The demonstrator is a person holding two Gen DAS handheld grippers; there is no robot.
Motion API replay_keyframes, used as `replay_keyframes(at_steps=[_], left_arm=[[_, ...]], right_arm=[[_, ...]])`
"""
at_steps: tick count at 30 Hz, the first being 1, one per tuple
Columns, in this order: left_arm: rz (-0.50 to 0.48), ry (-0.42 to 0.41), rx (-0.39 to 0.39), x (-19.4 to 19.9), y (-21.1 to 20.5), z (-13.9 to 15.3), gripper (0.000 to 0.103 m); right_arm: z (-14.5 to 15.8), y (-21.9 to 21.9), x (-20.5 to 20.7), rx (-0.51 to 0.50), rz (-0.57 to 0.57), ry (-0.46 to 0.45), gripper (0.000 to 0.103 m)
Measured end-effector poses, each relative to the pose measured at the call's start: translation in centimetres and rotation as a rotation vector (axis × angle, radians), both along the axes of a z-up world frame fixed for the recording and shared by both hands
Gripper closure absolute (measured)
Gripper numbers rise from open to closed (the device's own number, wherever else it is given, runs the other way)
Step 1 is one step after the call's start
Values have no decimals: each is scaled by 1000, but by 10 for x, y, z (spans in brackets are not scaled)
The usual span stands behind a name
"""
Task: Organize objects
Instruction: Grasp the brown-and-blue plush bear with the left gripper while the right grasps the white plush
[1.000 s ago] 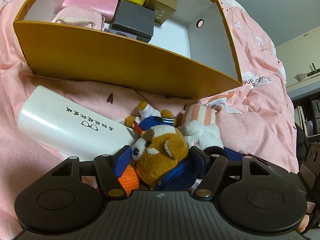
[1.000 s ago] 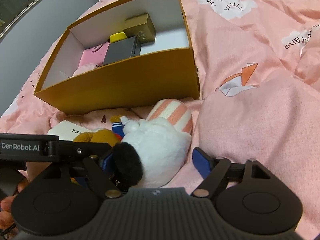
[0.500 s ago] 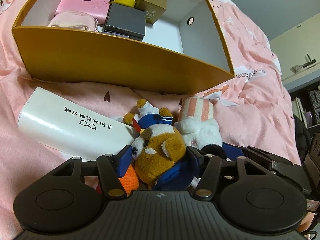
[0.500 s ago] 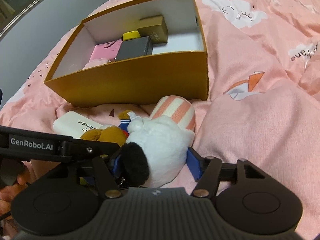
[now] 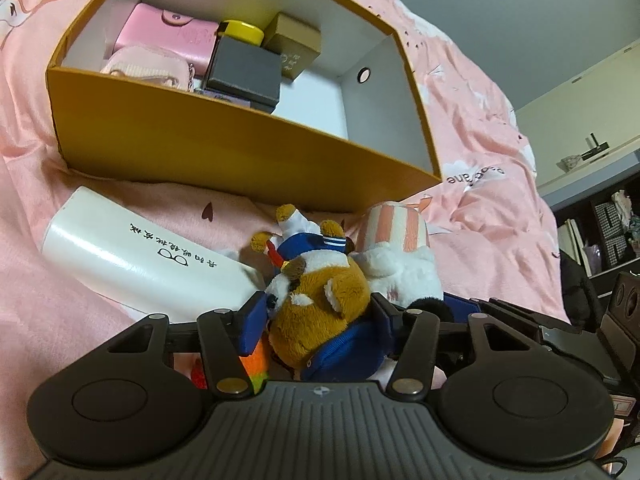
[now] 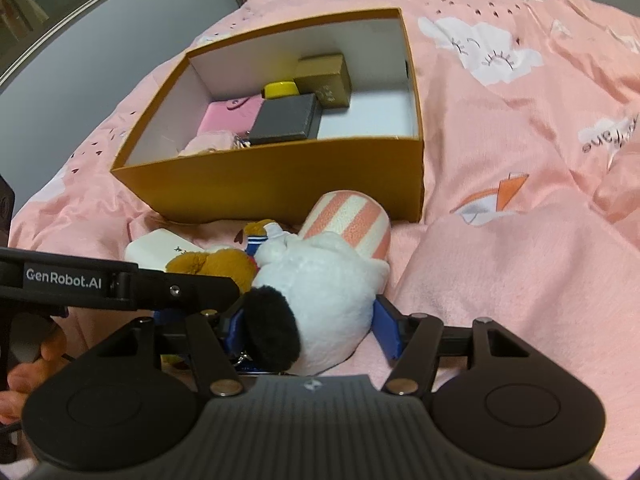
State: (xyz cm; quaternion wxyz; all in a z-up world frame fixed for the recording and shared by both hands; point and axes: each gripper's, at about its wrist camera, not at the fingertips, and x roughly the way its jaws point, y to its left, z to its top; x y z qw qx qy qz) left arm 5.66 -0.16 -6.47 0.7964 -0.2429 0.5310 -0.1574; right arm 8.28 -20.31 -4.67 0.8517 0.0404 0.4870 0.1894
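Observation:
My left gripper (image 5: 316,316) is shut on a brown plush dog in a blue sailor suit (image 5: 320,300); it also shows in the right wrist view (image 6: 216,262). My right gripper (image 6: 310,326) is shut on a white plush (image 6: 320,280) with a black tuft and a pink-striped end (image 6: 352,224); it also shows in the left wrist view (image 5: 400,264). Both toys are held just in front of the open orange box (image 5: 224,140), also in the right wrist view (image 6: 280,176), which holds a pink pouch (image 5: 168,36), a black box (image 5: 244,70), a gold box (image 5: 294,44) and a yellow lid (image 5: 240,32).
A white case with black writing (image 5: 140,256) lies on the pink duvet (image 6: 520,240) left of the dog. An orange soft thing (image 5: 256,368) sits under my left gripper. The box's right half shows a bare white floor (image 6: 368,116). Shelves stand far right (image 5: 600,220).
My right gripper closed on the white plush. Both grippers rose with their toys, so the box interior shows more from above.

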Motion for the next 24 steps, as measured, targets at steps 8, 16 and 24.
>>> replay_keyframes(at_steps=[8, 16, 24], left_arm=[[-8, -51, -15, -4, 3, 17, 41], [-5, -133, -36, -7, 7, 46, 41], [-21, -263, -17, -1, 10, 94, 41]], right_arm=[[23, 5, -6, -71, 80, -69, 39], [48, 4, -7, -84, 134, -120, 39], [93, 5, 5, -67, 177, -221, 39]])
